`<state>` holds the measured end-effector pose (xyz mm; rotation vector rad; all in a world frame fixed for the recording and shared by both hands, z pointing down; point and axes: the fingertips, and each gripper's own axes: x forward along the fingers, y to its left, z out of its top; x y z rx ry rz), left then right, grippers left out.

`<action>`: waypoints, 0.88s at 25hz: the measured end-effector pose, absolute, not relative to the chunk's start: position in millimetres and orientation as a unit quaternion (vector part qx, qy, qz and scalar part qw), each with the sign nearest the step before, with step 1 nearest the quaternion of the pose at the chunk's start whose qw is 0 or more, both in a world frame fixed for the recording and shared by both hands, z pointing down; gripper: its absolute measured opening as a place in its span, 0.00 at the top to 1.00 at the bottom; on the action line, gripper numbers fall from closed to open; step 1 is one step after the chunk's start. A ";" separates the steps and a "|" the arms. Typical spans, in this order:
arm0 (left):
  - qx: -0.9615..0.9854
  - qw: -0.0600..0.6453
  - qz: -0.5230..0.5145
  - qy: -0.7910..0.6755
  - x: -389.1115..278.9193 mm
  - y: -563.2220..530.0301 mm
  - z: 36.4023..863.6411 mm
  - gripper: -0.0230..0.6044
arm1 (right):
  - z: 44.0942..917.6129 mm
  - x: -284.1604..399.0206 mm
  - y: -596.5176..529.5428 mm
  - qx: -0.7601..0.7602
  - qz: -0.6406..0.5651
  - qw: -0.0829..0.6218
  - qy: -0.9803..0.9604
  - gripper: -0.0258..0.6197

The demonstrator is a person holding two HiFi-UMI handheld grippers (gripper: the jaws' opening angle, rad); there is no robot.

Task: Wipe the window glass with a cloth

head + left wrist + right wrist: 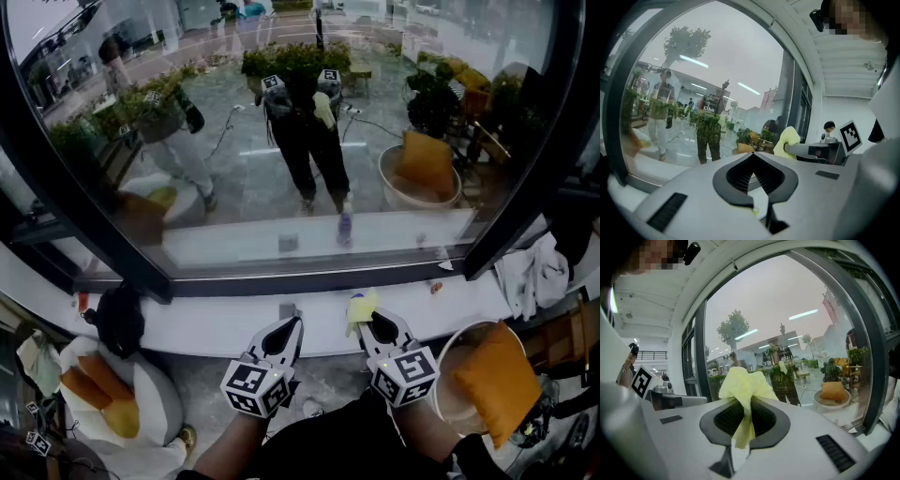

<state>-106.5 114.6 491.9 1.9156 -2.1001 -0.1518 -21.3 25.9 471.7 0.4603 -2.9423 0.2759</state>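
The window glass (281, 122) fills the upper head view and mirrors a person and both grippers. My right gripper (367, 317) is shut on a pale yellow cloth (360, 307), which bunches out past the fingertips above the white sill (187, 323), short of the glass. In the right gripper view the cloth (743, 383) is pinched between the jaws of that gripper (747, 401). My left gripper (292, 324) hovers beside it, shut and empty; its own view shows the fingertips (752, 157) meeting, with the cloth (790, 137) off to the right.
A dark window frame (309, 277) runs above the sill. A white rag (534, 272) lies at the sill's right end and a black bag (120, 319) at its left. A round chair with an orange cushion (492, 375) stands low right, and a beanbag (103, 394) low left.
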 end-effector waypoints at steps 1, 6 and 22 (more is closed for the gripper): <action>0.666 0.147 -0.053 -0.730 -107.4 114.8 491.6 0.95 | 471.3 -22.3 25.9 0.154 0.092 0.076 -0.981 0.88; 0.665 0.148 -0.053 -0.730 -108.1 114.7 490.5 0.95 | 470.0 -23.0 25.8 0.154 0.092 0.076 -0.981 0.88; 0.665 0.151 -0.055 -0.729 -102.7 106.0 488.4 0.95 | 462.2 -19.2 15.1 0.154 0.093 0.070 -0.981 0.88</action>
